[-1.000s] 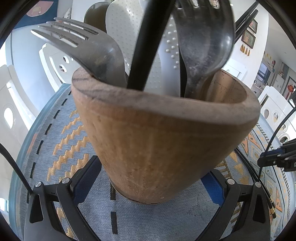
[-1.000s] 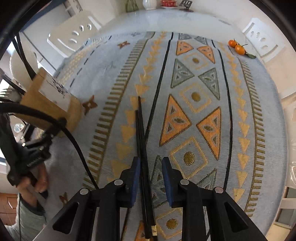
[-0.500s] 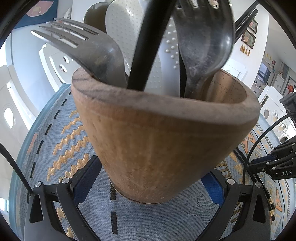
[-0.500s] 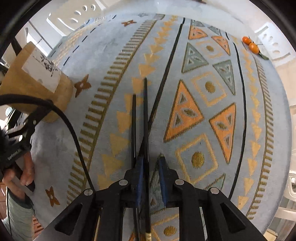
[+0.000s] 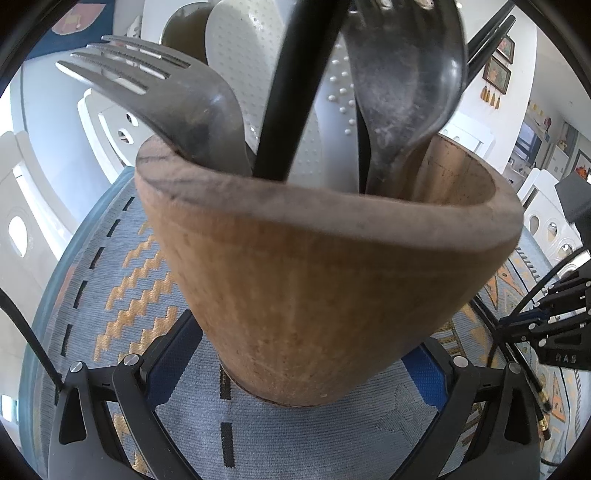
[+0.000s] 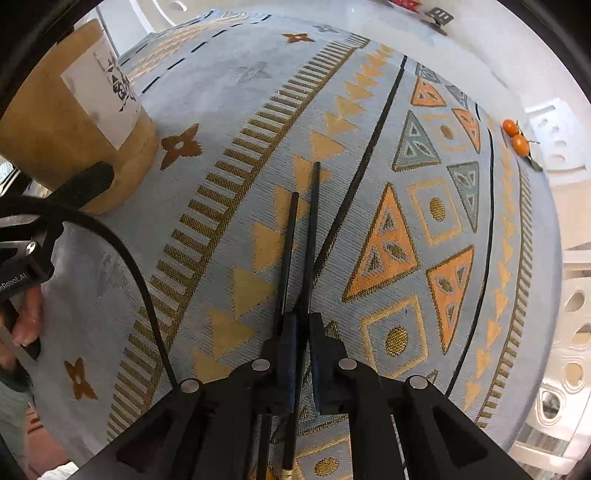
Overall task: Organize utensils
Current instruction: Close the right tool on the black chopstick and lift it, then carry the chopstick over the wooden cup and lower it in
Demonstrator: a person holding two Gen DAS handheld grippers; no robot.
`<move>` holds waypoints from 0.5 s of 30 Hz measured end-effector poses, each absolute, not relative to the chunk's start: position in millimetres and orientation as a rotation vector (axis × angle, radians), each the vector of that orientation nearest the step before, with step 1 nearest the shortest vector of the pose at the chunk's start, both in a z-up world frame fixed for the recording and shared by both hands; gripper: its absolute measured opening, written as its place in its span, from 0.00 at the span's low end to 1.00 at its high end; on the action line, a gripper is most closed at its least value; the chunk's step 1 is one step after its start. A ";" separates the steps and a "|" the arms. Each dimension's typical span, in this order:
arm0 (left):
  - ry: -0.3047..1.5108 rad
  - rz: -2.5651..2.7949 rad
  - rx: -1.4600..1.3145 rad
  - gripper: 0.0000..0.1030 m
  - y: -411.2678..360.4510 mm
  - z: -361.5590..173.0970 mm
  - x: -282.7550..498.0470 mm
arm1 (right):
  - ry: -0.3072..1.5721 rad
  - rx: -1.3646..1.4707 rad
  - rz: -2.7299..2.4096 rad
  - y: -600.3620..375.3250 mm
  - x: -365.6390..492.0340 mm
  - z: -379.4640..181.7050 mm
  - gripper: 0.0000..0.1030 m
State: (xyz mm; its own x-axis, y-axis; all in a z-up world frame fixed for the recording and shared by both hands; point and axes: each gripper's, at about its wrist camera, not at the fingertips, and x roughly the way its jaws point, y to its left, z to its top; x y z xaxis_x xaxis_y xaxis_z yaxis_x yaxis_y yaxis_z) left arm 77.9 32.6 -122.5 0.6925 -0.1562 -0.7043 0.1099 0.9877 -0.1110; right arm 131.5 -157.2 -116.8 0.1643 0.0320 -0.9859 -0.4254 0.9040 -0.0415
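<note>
Two chopsticks [image 6: 301, 236] clenched in right gripper [image 6: 302, 332] jaws, just closed; left gripper [image 5: 295, 373] wide around holder [image 5: 325, 280]. Lift level, slowly.

Bright daylight fills both my views, and the windows at the left edge of the left one blow out to white. The wooden holder [image 5: 332, 280] sits so near that its rim looks soft, perhaps out of focus. Glare whitens the bare table [image 6: 369, 22] along the top of my right view. Both pictures bulge and end in black corners; shadows are faint.
</note>
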 end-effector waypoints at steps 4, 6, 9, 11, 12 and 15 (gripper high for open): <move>0.791 -0.144 -0.054 0.99 30.2 -122.2 78.3 | 1.358 -0.325 0.288 -167.4 136.1 -107.9 0.05; 0.793 -0.146 -0.055 0.99 30.0 -122.0 77.9 | 1.330 -0.293 0.285 -176.2 134.2 -91.5 0.05; 0.808 -0.151 -0.062 0.99 29.4 -123.4 79.9 | 1.256 -0.259 0.284 -183.9 126.0 -58.0 0.05; 0.811 -0.150 -0.061 0.99 28.5 -123.4 80.0 | 1.202 -0.245 0.278 -187.8 118.6 -36.5 0.05; 0.811 -0.149 -0.060 0.99 27.9 -123.2 81.1 | 1.184 -0.235 0.281 -185.5 119.2 -28.7 0.05; 0.806 -0.142 -0.051 0.99 25.4 -122.5 80.7 | 1.107 -0.218 0.271 -187.1 112.9 -0.6 0.05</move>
